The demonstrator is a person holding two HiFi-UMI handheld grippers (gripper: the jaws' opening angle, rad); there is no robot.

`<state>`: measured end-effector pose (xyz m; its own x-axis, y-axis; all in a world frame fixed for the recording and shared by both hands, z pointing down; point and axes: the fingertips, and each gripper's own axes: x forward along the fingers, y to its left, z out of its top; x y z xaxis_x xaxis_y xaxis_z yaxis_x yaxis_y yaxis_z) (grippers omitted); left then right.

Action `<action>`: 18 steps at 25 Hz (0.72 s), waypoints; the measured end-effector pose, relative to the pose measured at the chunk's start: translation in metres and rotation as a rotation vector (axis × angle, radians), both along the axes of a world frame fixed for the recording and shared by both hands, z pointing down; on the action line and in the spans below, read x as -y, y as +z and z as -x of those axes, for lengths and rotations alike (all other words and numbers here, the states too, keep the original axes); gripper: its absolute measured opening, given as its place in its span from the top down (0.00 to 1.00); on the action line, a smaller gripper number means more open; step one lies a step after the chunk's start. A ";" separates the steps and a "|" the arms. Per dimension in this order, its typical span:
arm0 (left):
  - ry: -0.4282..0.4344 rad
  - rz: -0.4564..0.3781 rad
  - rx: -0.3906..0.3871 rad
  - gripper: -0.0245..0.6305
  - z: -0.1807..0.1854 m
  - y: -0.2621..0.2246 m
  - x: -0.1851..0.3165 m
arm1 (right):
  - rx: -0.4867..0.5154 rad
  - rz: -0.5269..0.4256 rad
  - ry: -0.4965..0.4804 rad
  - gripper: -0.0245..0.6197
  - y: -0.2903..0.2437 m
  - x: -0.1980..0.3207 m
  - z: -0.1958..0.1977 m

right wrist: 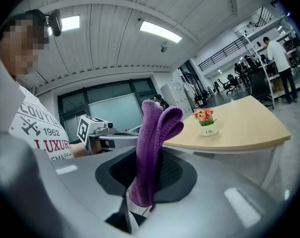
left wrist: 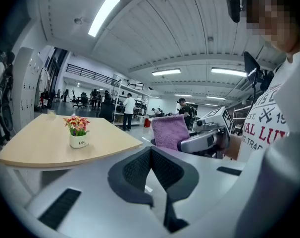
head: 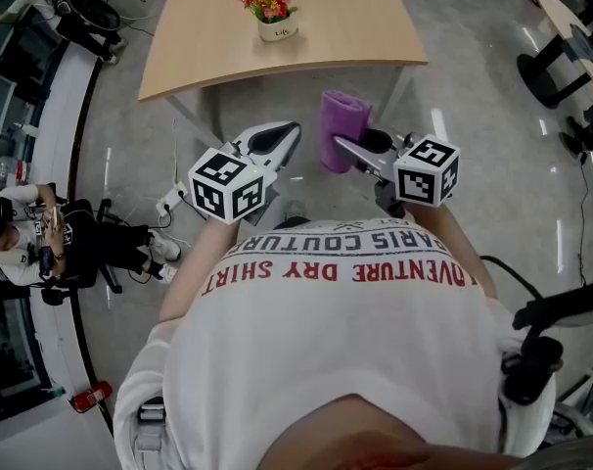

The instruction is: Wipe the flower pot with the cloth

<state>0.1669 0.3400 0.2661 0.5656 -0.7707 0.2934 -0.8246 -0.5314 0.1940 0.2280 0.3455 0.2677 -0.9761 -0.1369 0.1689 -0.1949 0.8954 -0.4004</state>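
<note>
Standing near the middle of a pale wooden table (head: 208, 37), the small white flower pot (head: 278, 29) holds red and yellow flowers (head: 269, 1), well apart from both grippers. Table edge and grey floor lie between. Right gripper (head: 347, 147) clamps a folded purple cloth (head: 342, 125), upright in its jaws. Left gripper (head: 289, 137): jaws pressed together, empty. Seated person (head: 42, 238) far left.
</note>
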 end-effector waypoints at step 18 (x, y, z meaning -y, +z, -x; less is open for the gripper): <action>-0.054 0.014 0.008 0.96 0.113 0.052 0.074 | -0.005 0.097 0.050 0.85 0.053 0.089 0.072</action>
<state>0.0543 0.2656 0.3181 0.5206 -0.7959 0.3091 -0.8538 -0.4831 0.1942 0.1561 0.2563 0.3208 -0.9675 -0.1681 0.1888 -0.2406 0.8415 -0.4837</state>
